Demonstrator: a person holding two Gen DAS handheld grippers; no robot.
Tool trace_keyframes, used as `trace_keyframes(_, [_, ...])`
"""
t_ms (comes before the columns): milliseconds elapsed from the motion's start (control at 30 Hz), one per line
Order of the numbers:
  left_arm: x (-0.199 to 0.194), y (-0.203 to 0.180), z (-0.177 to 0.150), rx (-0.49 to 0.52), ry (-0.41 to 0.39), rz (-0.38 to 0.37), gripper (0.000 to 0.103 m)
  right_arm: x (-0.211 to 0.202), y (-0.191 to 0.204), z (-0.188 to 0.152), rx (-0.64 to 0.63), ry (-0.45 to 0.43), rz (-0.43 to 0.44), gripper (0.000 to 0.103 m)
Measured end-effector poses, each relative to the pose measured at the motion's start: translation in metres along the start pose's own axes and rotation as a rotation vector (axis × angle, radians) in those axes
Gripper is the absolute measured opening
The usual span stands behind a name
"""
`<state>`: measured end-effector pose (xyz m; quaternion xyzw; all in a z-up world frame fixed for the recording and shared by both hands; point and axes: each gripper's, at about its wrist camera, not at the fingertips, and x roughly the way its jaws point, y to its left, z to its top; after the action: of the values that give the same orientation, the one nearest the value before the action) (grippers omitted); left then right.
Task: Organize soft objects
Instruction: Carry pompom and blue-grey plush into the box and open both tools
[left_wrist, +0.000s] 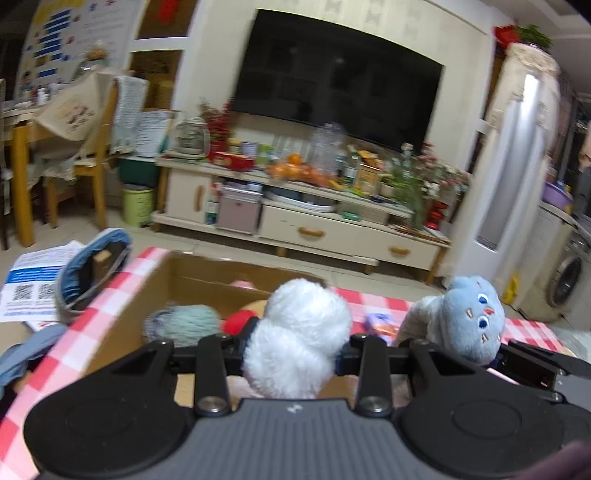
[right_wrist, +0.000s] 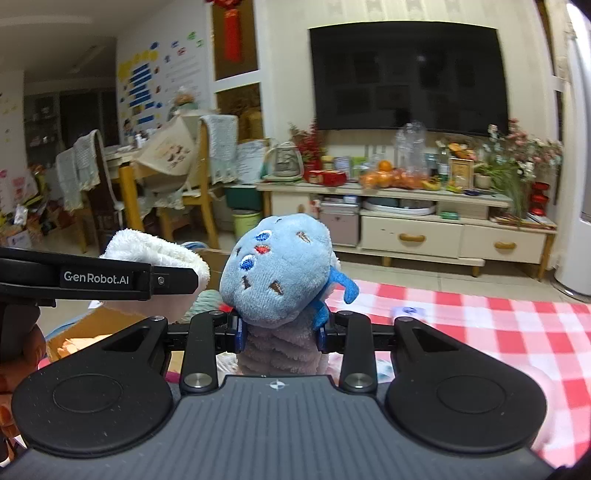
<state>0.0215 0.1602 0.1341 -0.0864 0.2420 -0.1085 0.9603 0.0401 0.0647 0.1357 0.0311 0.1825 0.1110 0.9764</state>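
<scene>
My left gripper (left_wrist: 293, 352) is shut on a fluffy white plush toy (left_wrist: 299, 332), held above an open cardboard box (left_wrist: 147, 291) on a red-and-white checked tablecloth (left_wrist: 110, 291). Inside the box lie a teal woolly toy (left_wrist: 184, 323), a red one (left_wrist: 238, 321) and a pink one (left_wrist: 242, 283). My right gripper (right_wrist: 280, 334) is shut on a blue-and-grey plush creature (right_wrist: 275, 273) with embroidered eyes, lifted over the tablecloth (right_wrist: 480, 317). That plush creature (left_wrist: 469, 321) appears at the right of the left wrist view. In the right wrist view the white toy (right_wrist: 155, 251) and the left gripper's arm are at the left.
A blue slipper-like pouch (left_wrist: 94, 271) and printed papers (left_wrist: 29, 284) lie left of the box. Beyond the table stand a cluttered TV cabinet (left_wrist: 306, 225), a large dark screen (left_wrist: 340, 81), wooden chairs (left_wrist: 92, 158) and a tall white appliance (left_wrist: 517, 166). A small packet (right_wrist: 406, 311) lies on the cloth.
</scene>
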Motion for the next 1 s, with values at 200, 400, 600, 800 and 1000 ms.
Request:
trace_keyframes(200, [0.004,0.026,0.007,-0.044,-0.004,0.093,0.036,0.021,0.012,0.003,-0.041,0.032,0.066,0.041])
trace_keyframes(400, [0.007,0.042,0.005,-0.058,0.022,0.14,0.036,0.038,0.027,0.003,-0.096,0.073,0.081,0.042])
trace_keyframes(600, [0.014,0.051,0.002,-0.05,0.06,0.196,0.044,0.049,0.035,-0.005,-0.153,0.15,0.09,0.071])
trace_keyframes(800, [0.011,0.051,0.003,-0.051,0.059,0.229,0.066,0.035,0.03,-0.002,-0.105,0.132,0.071,0.092])
trace_keyframes(1000, [0.008,0.044,0.005,-0.029,0.044,0.247,0.086,0.009,0.027,0.004,-0.076,0.055,0.037,0.098])
